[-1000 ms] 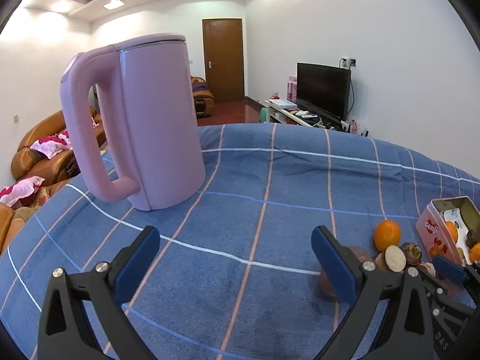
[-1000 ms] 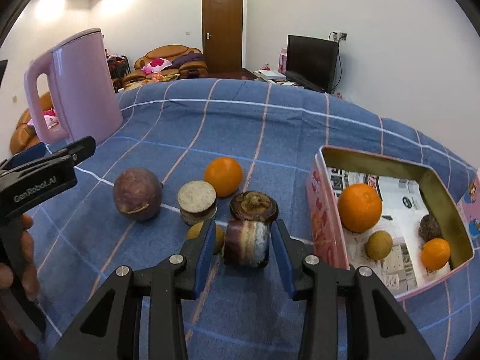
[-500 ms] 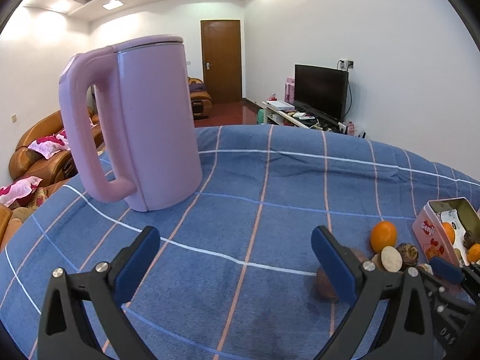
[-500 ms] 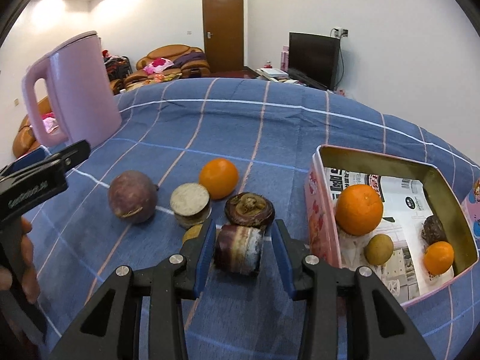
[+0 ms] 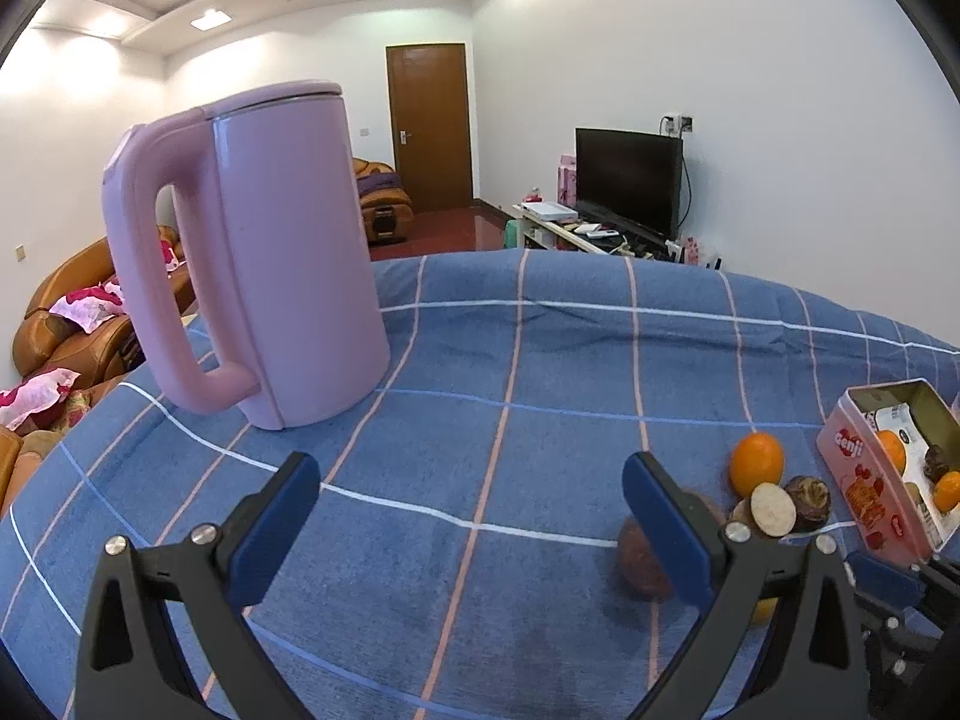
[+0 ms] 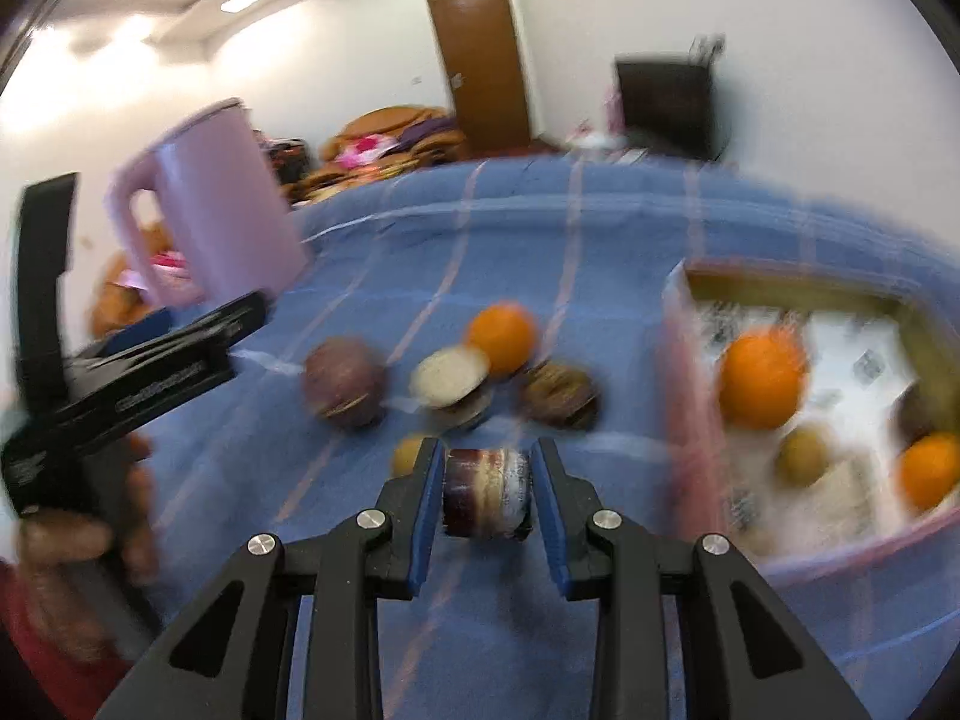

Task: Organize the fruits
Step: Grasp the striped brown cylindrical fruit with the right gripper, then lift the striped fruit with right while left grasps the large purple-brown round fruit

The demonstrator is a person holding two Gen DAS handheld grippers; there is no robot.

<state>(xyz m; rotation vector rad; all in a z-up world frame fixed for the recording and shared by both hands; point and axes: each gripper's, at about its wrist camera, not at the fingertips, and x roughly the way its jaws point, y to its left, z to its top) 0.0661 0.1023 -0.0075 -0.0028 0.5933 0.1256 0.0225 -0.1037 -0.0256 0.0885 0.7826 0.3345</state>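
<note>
My right gripper (image 6: pixel 487 489) is shut on a dark purple halved fruit (image 6: pixel 487 501) and holds it above the blue cloth, left of the pink tin box (image 6: pixel 684 360). The tin holds oranges (image 6: pixel 761 377) and small brown fruits. On the cloth lie an orange (image 6: pixel 503 330), a cut pale-faced fruit (image 6: pixel 449 373), a dark mangosteen-like fruit (image 6: pixel 559 397), a purple passion fruit (image 6: pixel 343 381) and a small yellow fruit (image 6: pixel 408 455). My left gripper (image 5: pixel 471 513) is open and empty, low over the cloth; the same fruits (image 5: pixel 757 461) and tin (image 5: pixel 864 480) show at its right.
A tall pink kettle (image 5: pixel 270 300) stands on the blue checked cloth (image 5: pixel 540 372) at the left. The table edge curves away behind; sofas, a door and a TV lie beyond. The right wrist view is motion-blurred.
My right gripper has closed on the purple halved fruit and lifted it off the cloth, moving fast. The left gripper has stayed open and shifted only slightly.
</note>
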